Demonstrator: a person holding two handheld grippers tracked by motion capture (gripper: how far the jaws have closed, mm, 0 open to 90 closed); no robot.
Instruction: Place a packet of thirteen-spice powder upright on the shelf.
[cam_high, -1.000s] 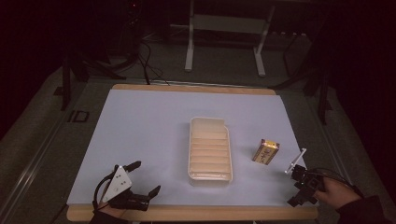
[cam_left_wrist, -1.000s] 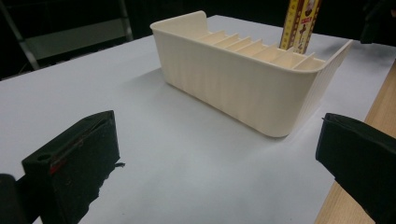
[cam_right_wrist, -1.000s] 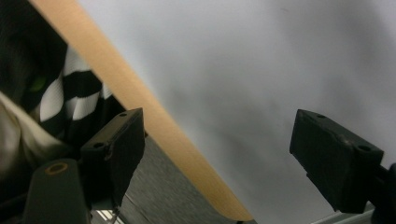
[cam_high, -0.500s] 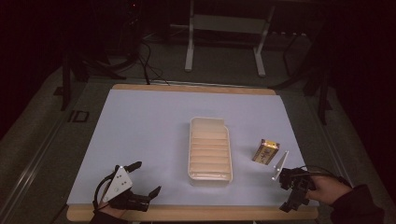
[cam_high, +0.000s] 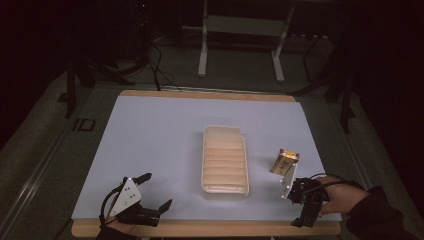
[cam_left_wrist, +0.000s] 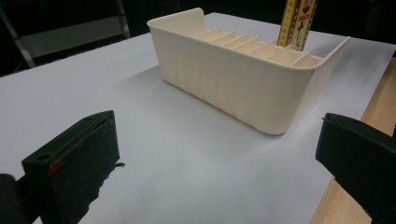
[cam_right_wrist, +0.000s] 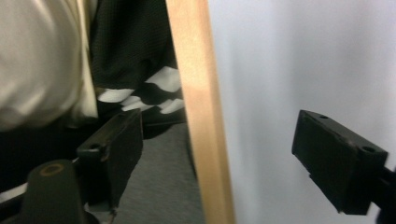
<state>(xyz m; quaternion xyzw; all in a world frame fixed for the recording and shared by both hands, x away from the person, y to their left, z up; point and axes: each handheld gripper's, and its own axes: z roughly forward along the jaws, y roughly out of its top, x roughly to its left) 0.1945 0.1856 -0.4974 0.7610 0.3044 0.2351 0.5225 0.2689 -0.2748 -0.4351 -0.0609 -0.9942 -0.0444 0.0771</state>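
Observation:
A cream ribbed tray (cam_high: 225, 159) sits mid-table, empty inside, and it stands close ahead in the left gripper view (cam_left_wrist: 243, 77). To its right a yellow packet (cam_high: 285, 162) stands on the mat, its top rising behind the tray (cam_left_wrist: 297, 21). My left gripper (cam_high: 156, 192) rests near the front left edge, open, with nothing between its jaws (cam_left_wrist: 215, 156). At the front right a hand holds my right gripper (cam_high: 306, 212), just below the packet. It is turned back toward the table's front edge and is open and empty (cam_right_wrist: 224, 158).
A white mat (cam_high: 165, 130) covers the table, whose wooden front edge (cam_right_wrist: 196, 107) runs between the right gripper's jaws, with the person's clothing (cam_right_wrist: 126, 56) beyond it. Dark floor, cables and a metal stand (cam_high: 240, 30) lie behind the table.
My right gripper has moved left along the front edge, closer to the packet, and has turned to face the person. The left gripper has stayed put.

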